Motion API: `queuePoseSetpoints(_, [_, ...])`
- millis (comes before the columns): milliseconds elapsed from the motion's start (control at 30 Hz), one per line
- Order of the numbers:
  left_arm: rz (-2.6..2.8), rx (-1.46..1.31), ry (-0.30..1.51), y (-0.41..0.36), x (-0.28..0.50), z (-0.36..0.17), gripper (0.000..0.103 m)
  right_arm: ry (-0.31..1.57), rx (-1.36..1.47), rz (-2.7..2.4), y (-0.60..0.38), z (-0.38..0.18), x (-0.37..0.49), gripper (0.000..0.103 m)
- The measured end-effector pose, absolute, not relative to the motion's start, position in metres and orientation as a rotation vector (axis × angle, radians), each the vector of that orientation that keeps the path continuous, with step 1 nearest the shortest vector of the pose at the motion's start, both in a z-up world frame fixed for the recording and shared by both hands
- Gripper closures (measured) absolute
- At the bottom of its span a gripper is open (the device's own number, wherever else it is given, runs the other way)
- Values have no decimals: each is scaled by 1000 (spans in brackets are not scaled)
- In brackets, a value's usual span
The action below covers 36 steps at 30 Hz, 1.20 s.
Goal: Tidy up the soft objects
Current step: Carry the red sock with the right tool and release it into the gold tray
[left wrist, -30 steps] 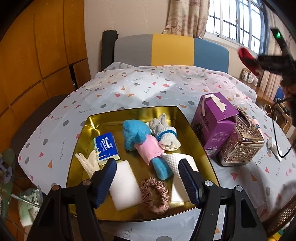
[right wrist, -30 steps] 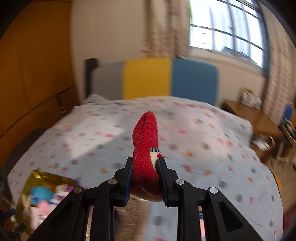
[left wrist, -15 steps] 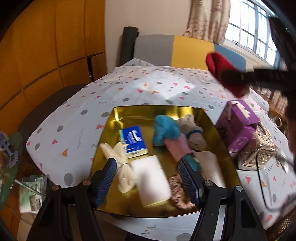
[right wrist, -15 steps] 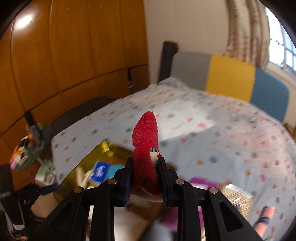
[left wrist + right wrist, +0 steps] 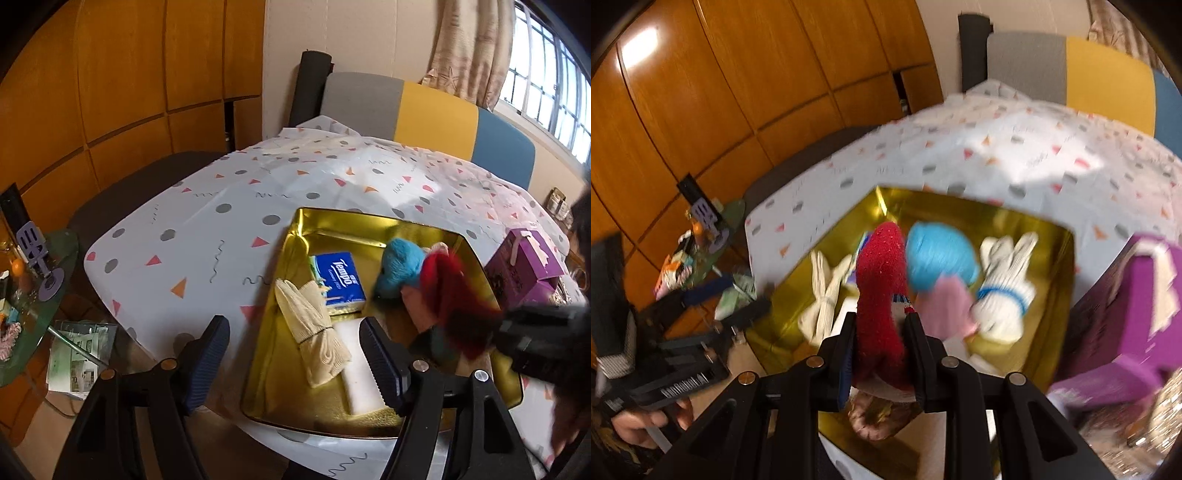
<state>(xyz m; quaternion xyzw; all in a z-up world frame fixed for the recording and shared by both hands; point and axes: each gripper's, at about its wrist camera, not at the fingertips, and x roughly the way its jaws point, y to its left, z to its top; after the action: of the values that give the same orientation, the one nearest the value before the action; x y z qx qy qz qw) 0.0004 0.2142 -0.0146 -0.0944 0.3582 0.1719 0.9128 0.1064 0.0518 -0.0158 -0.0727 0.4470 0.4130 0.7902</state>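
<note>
My right gripper is clamped on a red sock, which stands up between the two pads with its toe pointing away from me — it hangs above the gold tray, over the near middle of it. My left gripper holds nothing; its jaws stand apart and have just been widening, with only the tray's near left rim and the tablecloth showing between them.

Out past the left fingers, the tray holds a cream glove bundle lying on a white sponge pad, with a blue tissue pack just behind it. To the right sits a blue and pink sock, and from the right wrist view I see a white glove bundle with a blue band just beside it. A brownish scrunchie lies at the tray's near edge, under my right gripper.

Right of the tray stands a purple box.
</note>
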Motion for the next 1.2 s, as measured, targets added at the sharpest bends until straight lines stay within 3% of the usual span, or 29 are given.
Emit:
queuePoseSetpoints(133, [351,-190,736,213,2,-13,29,1036,-192,880,64,-38,101,75])
queuePoseSetpoints(233, [343,-183,741,211,3,-14,29,1089,-205,879,70,-52,102,67])
queuePoseSetpoints(467, [338,-179,736,207,4,-11,29,1073,-226,846,68,-57,99,61])
queuePoseSetpoints(1200, [296,-140,719,187,4,0,29,824,-167,735,-3,14,86,60])
